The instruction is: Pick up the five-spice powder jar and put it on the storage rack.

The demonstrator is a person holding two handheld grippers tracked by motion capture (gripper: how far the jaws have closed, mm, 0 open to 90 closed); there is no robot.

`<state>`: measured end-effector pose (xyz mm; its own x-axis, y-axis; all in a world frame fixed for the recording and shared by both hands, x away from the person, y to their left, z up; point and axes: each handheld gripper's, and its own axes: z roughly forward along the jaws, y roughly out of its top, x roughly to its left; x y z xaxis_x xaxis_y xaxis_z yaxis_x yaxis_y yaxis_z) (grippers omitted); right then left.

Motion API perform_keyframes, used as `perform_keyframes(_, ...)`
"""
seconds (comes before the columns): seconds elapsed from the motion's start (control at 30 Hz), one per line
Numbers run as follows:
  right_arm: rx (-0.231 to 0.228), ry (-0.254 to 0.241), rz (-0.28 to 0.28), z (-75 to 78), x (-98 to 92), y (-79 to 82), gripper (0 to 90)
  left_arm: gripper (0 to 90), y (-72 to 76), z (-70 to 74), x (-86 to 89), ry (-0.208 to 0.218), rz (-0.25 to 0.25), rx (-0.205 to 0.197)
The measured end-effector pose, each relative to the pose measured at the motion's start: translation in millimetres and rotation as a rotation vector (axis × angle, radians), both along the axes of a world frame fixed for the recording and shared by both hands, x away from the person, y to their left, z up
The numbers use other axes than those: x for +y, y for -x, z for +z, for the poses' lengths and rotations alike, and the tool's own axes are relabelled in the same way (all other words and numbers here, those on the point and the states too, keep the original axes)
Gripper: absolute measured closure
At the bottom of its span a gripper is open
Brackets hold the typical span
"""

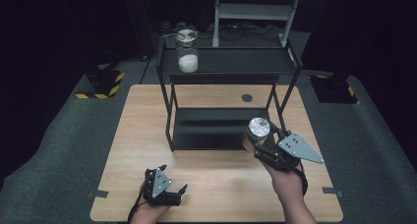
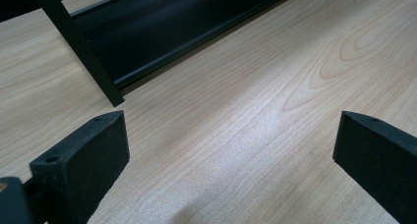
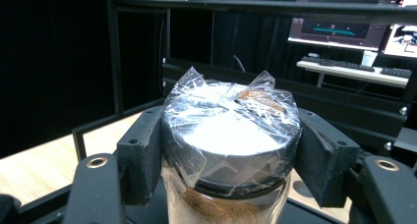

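Beside the black rack (image 1: 226,106), my right tongs (image 1: 263,141) clench a plastic-wrapped jar (image 1: 258,130) above the surface (image 1: 147,135); my left tongs (image 1: 169,187) rest released. I judge the slick wrap could let the jar slip, or its lid clip the shelf.

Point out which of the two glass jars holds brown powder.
The plastic-wrapped jar clamped in the right gripper holds brown powder; the glass jar on the black shelf's top tier holds white powder.

Glass jar (image 3: 231,150), glossy crinkled plastic wrap; matt black metal rack (image 1: 231,62); smooth wooden table (image 1: 216,180).
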<state>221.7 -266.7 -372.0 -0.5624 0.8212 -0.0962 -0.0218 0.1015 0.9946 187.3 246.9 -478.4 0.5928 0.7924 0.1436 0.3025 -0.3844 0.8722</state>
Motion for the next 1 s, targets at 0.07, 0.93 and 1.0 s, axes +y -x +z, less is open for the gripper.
perform_keyframes(0.07,-0.002,-0.011,0.006,5.5,0.1,-3.2,33.7,0.8,0.1,-0.1,0.3,0.002,0.000,0.000)
perform_keyframes(0.93,-0.052,-0.012,0.000,42.7,9.0,-22.5,33.7,0.8,-0.6,-0.2,2.6,0.010,-0.003,0.002)
perform_keyframes(1.0,-0.054,-0.013,0.000,45.3,9.5,-23.6,33.8,0.8,-0.7,-0.3,2.7,0.011,-0.004,0.002)
